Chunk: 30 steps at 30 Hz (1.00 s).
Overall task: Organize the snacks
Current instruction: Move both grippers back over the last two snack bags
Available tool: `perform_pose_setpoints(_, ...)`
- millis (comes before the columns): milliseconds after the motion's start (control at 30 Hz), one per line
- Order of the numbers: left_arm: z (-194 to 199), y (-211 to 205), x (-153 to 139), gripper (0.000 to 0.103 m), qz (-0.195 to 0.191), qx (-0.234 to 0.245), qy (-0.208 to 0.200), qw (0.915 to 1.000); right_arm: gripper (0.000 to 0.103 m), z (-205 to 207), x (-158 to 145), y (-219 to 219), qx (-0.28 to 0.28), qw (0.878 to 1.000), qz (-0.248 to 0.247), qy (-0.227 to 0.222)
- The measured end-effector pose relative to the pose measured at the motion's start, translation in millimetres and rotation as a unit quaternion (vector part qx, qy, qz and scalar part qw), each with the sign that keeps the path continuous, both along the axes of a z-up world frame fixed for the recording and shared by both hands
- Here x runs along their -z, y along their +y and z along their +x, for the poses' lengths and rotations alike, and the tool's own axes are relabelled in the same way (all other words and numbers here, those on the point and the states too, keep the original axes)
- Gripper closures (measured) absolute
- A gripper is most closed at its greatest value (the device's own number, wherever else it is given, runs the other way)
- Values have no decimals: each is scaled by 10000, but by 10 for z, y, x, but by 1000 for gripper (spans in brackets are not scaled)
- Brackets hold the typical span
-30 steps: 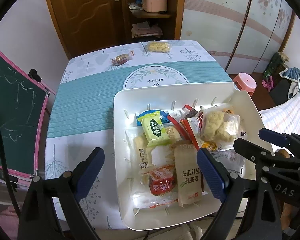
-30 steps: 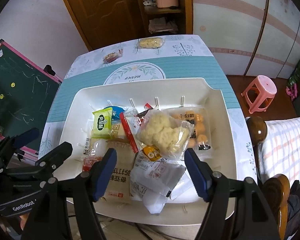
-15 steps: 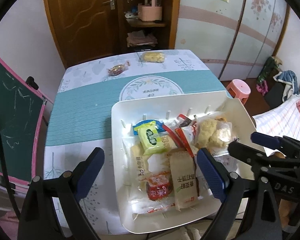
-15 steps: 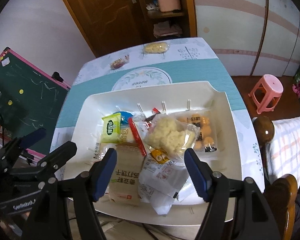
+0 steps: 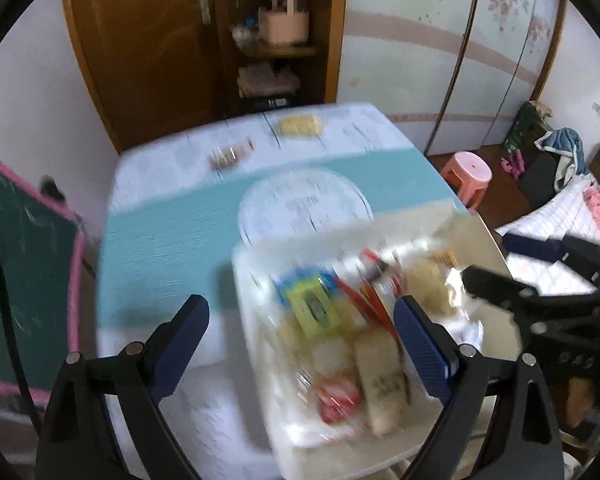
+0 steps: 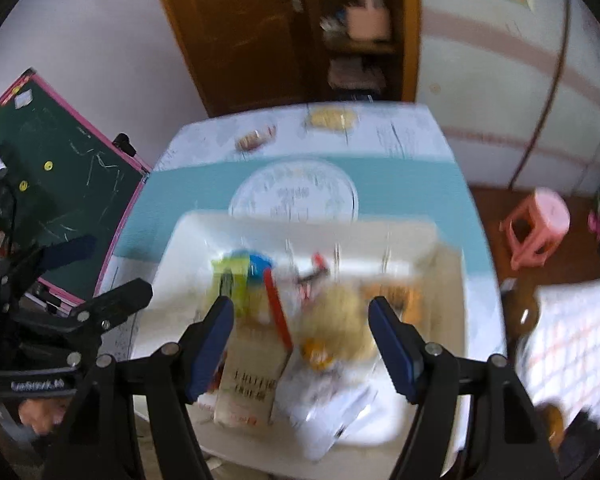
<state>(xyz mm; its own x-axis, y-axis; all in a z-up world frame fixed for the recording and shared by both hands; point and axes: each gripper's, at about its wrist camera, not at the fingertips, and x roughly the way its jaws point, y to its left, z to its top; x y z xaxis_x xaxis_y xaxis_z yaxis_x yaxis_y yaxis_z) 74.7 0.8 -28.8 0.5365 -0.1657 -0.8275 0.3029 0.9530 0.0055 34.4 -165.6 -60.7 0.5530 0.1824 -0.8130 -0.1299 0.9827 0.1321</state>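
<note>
A: Where are the snacks sitting?

B: Most are heaped in the white tray on the counter, at its near end. Both views are blurred, so the labels are unreadable. In the tray I can make out a green packet toward its left side, a red stick packet just right of that, a pale puffed snack in clear wrap right of the stick, and a beige packet at the tray's near edge.

A: Anything outside the tray?

B: Two pieces, well beyond the tray's far rim: a yellow packet and a small wrapped candy left of it.

A: And the left gripper?

B: Its fingers stand wide apart and hold nothing. It hangs above the tray's left rim, one finger over bare counter, the other over the tray.

A: The right gripper?

B: Its fingers are parted too, less widely, with nothing between them. It hangs above the tray's near middle, clear of the packets.

A: Anything around the counter?

B: A green chalkboard left of the tray's side, a pink stool on the floor to its right.
</note>
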Motion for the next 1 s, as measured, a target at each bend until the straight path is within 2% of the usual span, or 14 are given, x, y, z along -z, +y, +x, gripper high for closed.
perform_pose_setpoints(100, 286, 2, -414, 10, 501, 32, -520, 9974, 33, 270, -420, 13, -149, 9980, -396, -475)
perform_pose_setpoints(167, 586, 11, -791, 10, 863, -22, -926, 9920, 33, 515, -772, 7, -99, 9930, -764, -896)
perform_pose_setpoints(267, 1082, 37, -1242, 10, 1183, -159, -1281, 9846, 33, 949, -1288, -48, -38, 9846, -1044, -1403)
perform_pose_setpoints(367, 1600, 74, -1555, 9, 1443, -391, -1414, 9786, 33, 1456, -1713, -102, -129, 9810, -1113, -1584)
perform_pose_setpoints(433, 2027, 85, -1680, 9, 1579, -502, -1280, 9778, 33, 1815, -1919, -110, -151, 9778, -1286, -1648)
perform_pose_setpoints(533, 2498, 104, -1683, 7, 1779, -605, -1249, 9742, 33, 2388, -2066, -105, -169, 9769, -1387, -1620)
perform_pose_setpoints(633, 2969, 128, -1415, 4, 1832, -534, -949, 9770, 32, 2908, -1880, -123, -253, 9798, -1382, -1424)
perform_pose_setpoints(733, 3430, 117, -805, 4, 2005, -312, -378, 9785, 32, 3363, -1463, -133, -331, 9842, -1425, -994)
perform_pose_setpoints(833, 3607, 66, -182, 4, 2216, -17, 20, 9751, 32, 3830, -721, -172, -539, 9886, -1372, -307)
perform_pose_setpoints(867, 3681, 39, 106, 4, 2280, 176, 224, 9732, 32, 3894, -544, -156, -605, 9887, -1364, -157)
perform_pose_setpoints(1000, 3683, -68, 854, 4, 2470, 864, 638, 9630, 32, 4145, 361, -85, -1203, 9827, -1293, 559)
